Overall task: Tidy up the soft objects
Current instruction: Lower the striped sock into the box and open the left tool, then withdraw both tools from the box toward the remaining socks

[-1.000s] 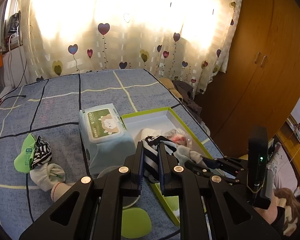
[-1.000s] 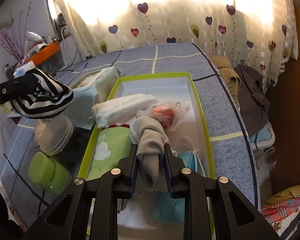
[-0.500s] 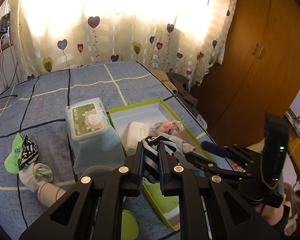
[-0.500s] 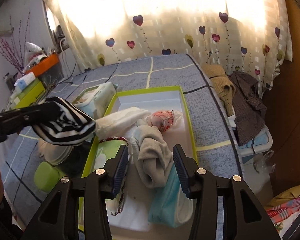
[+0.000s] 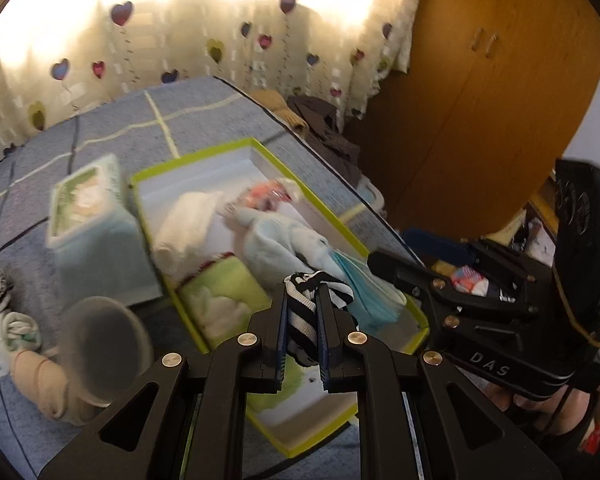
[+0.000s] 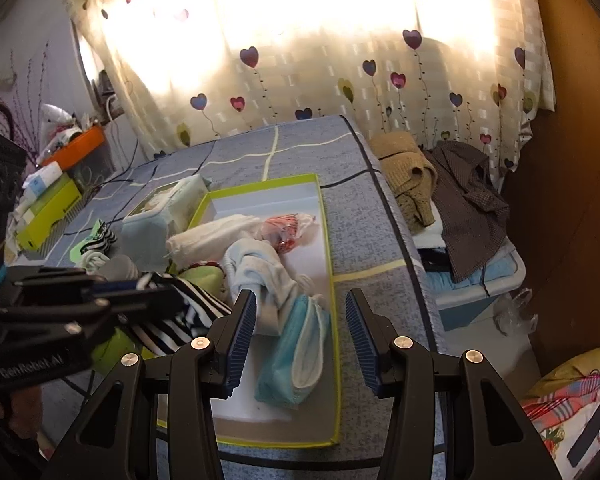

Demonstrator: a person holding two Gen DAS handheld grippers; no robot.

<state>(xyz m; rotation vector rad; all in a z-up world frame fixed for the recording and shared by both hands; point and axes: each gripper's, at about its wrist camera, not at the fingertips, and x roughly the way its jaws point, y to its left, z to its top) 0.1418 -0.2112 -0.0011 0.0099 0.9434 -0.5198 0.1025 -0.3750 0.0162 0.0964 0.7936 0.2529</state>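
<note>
The box lies on the bed, wipes pack just left (touching, seemingly), mask inside.

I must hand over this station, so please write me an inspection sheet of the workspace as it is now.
Surface: bed with blue patterned cover.
Job's things: green-rimmed box holding a pale sock, blue face mask, white rolled cloth and green cloth; striped sock in the left gripper.
Clutter: wet wipes pack, round lid, loose socks beside the box.
Grippers: left gripper shut on the striped sock; right gripper open, jaws just opened, nothing pressed between them.
Cables: dark cable on the far bed corner.
Surroundings: heart curtain, wooden wardrobe, heaped clothes.
</note>
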